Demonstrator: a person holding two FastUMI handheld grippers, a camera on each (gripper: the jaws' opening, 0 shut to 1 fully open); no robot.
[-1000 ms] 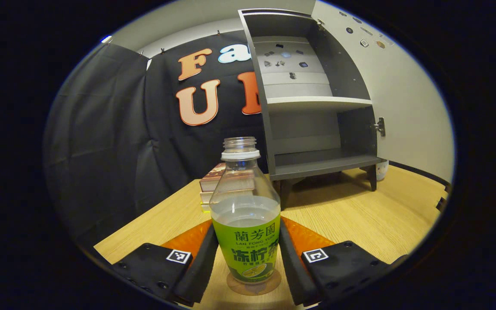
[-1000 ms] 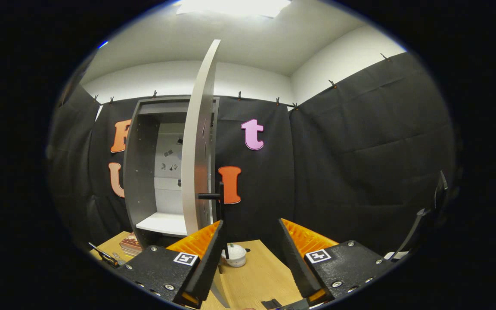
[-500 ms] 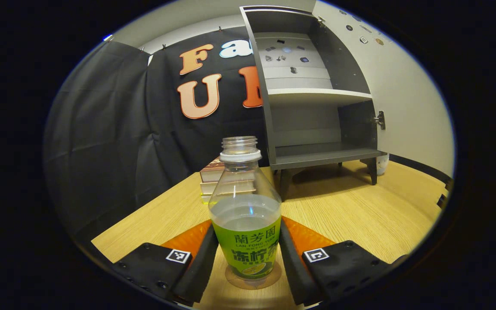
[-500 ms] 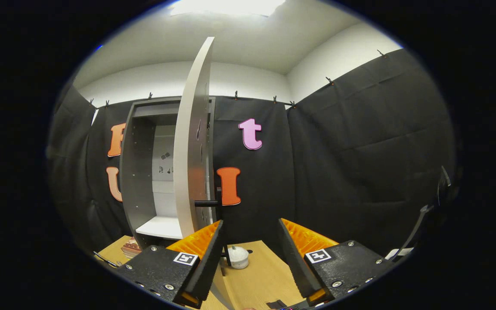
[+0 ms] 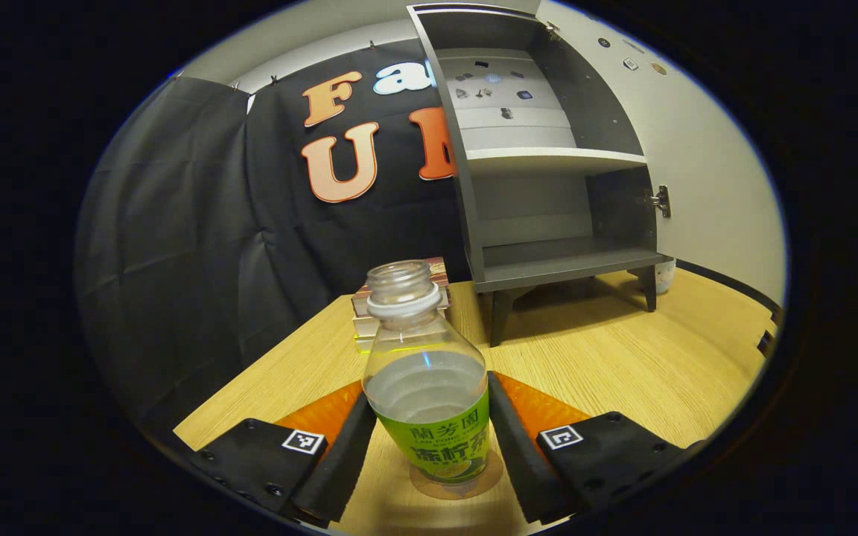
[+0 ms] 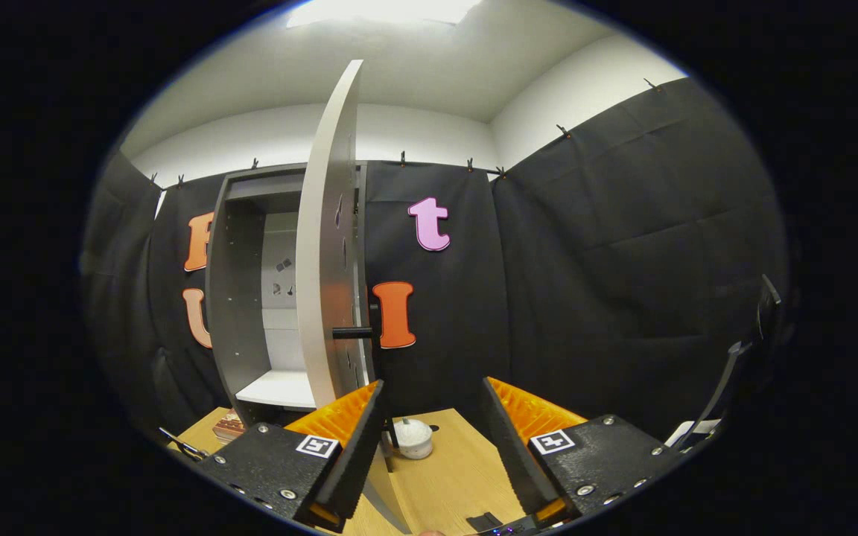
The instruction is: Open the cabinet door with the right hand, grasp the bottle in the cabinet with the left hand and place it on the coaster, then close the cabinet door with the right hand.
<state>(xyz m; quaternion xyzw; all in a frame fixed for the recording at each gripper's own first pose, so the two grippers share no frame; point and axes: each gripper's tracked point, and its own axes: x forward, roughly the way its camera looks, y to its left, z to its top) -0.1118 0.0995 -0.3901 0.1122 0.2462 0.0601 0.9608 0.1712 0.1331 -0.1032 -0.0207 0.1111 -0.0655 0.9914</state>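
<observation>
Bottle sits on the coaster, left gripper fingers apart around it; right gripper fingers apart near the open cabinet door.

A recording booth, not a home.
Black cloth hung by clips around a wooden table with one small cabinet.

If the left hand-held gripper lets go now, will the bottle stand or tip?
The bottle leans a little on the coaster, so it may rock. It looks about half full, which probably steadies it. It has no cap, so tipping would likely spill.
</observation>
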